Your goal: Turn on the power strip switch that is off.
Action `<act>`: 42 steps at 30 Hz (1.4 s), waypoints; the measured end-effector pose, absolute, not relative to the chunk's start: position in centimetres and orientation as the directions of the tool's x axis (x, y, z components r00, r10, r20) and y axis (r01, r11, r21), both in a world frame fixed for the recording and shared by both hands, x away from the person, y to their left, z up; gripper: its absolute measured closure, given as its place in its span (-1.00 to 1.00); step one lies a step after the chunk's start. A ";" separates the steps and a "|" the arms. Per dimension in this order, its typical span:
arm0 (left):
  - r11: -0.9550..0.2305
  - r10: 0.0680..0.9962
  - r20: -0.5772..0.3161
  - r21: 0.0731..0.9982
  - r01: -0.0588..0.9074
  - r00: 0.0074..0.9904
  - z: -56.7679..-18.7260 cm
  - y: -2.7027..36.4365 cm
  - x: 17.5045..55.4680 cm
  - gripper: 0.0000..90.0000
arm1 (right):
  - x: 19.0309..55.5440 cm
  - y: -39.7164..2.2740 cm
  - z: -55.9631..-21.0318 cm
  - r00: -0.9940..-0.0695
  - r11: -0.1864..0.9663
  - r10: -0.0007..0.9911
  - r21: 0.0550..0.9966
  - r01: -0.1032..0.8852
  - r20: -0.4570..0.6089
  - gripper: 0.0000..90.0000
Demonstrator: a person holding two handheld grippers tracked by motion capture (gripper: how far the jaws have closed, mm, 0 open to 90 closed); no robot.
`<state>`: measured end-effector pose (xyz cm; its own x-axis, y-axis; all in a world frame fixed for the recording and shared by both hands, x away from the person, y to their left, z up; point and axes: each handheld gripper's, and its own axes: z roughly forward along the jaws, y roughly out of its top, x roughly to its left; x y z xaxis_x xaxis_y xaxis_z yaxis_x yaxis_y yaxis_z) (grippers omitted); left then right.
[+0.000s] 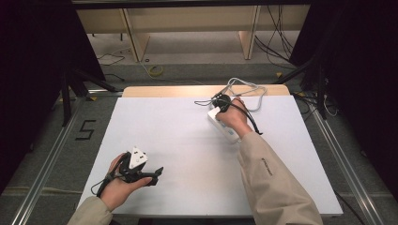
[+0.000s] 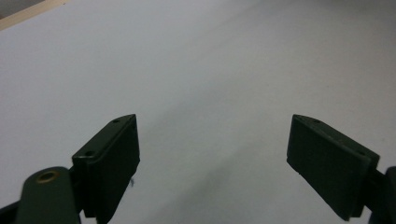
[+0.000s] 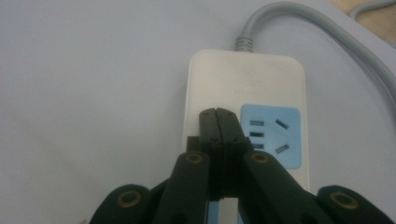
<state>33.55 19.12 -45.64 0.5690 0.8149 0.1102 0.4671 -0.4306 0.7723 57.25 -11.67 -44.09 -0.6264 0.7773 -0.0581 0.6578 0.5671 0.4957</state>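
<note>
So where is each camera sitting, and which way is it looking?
High view: above the person's side, looking forward and down at the white table; both forearms come in, left gripper near, right gripper far.
Left gripper view: on the left gripper, looking along its open fingers at the bare table.
Right gripper view: on the right gripper, fingers shut, tips over the white power strip and its grey cord.
Shared: the high view and right gripper view both show the power strip.

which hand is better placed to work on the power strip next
Right. The right gripper sits shut directly over the power strip at the table's far side, while the left gripper is open over bare table near the front edge.
</note>
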 end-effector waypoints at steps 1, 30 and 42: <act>-0.432 0.815 0.111 0.772 0.467 0.569 -45.6 19.1 33.6 -0.63 | 57.3 -11.8 -44.1 -0.620 0.555 0.783 0.503 0.663 -0.046 1.00; -0.431 0.813 0.107 0.772 0.468 0.572 -45.7 19.1 33.7 -0.63 | 57.4 -11.6 -44.1 -0.634 0.585 0.767 0.510 0.631 -0.095 1.00; -0.439 0.807 0.110 0.769 0.465 0.580 -45.7 18.9 33.8 -0.63 | 57.2 -11.1 -44.1 -0.638 0.605 0.760 0.492 0.626 -0.123 1.00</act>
